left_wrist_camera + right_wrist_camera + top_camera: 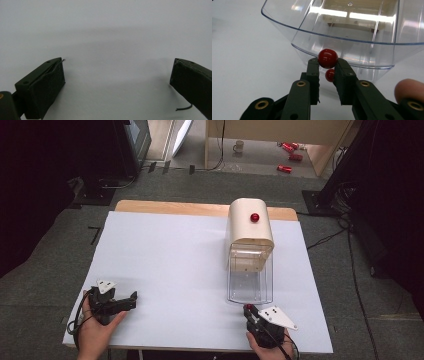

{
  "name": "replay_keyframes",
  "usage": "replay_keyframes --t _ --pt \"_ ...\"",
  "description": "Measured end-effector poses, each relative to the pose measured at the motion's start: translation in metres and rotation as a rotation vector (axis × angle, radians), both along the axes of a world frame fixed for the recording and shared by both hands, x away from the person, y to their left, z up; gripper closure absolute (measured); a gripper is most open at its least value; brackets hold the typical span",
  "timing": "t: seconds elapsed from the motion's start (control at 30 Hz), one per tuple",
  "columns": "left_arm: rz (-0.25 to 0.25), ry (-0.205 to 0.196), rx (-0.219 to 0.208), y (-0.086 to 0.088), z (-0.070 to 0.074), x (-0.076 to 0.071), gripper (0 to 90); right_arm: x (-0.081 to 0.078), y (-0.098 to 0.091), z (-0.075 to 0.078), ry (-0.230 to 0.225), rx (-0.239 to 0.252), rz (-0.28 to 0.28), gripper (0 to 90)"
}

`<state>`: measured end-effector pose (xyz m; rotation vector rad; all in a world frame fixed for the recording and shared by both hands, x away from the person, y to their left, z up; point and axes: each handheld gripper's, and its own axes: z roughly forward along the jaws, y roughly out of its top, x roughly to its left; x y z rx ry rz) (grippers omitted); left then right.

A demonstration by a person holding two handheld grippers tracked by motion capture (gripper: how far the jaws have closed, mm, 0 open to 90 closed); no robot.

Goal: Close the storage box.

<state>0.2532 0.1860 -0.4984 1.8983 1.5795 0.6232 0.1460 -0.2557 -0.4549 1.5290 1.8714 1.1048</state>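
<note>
1. The right gripper (pixel 327 66) is pinching a red ball (pixel 327 58) between its fingers, just before the clear tray (pixel 332 27) of the wooden box (pixel 250 232), probably for dropping in.
2. The left gripper (pixel 131 301) is resting on the tabletop (pixel 165 260), fingers spread and holding nothing, evidently idle.

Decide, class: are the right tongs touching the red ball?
Touching. The right gripper view shows the right tongs pinching the red ball between both tips.

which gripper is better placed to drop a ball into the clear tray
The right gripper: it is shut on a red ball, just in front of the clear tray. The left gripper is open, holds nothing and sits far to the tray's left on the white table.
</note>
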Motion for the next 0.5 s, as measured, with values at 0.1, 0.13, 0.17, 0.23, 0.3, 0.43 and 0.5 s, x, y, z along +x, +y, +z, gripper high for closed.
replay_keyframes --t 0.1,0.13,0.17,0.23,0.3,0.43,0.5 --pt "0.000 0.000 0.000 0.0000 0.0000 0.0000 0.0 0.0003 -0.0006 0.0001 0.000 0.001 0.001 76.2" --pt "0.000 0.001 0.001 -0.0001 0.0000 0.0000 0.0 0.0004 -0.0006 0.0002 0.001 0.001 0.001 76.3" --pt "0.000 0.001 0.001 -0.0001 0.0000 0.0000 0.0 0.0004 -0.0003 0.0005 0.001 0.000 0.002 76.6" --pt "0.000 0.000 0.000 -0.0001 0.0000 0.0000 0.0 0.0002 -0.0002 0.0013 -0.001 0.002 0.006 76.7" --pt "0.000 0.001 0.001 -0.0002 0.0000 0.0000 0.0 -0.0003 -0.0005 0.0026 -0.003 0.003 0.008 76.9" --pt "0.000 0.001 0.001 -0.0001 0.0000 0.0000 0.0 -0.0008 -0.0014 0.0043 -0.003 0.006 0.011 77.3" --pt "0.000 0.000 0.000 0.0000 0.0000 0.0000 0.0 -0.0009 -0.0017 0.0051 -0.002 0.009 0.013 77.4"
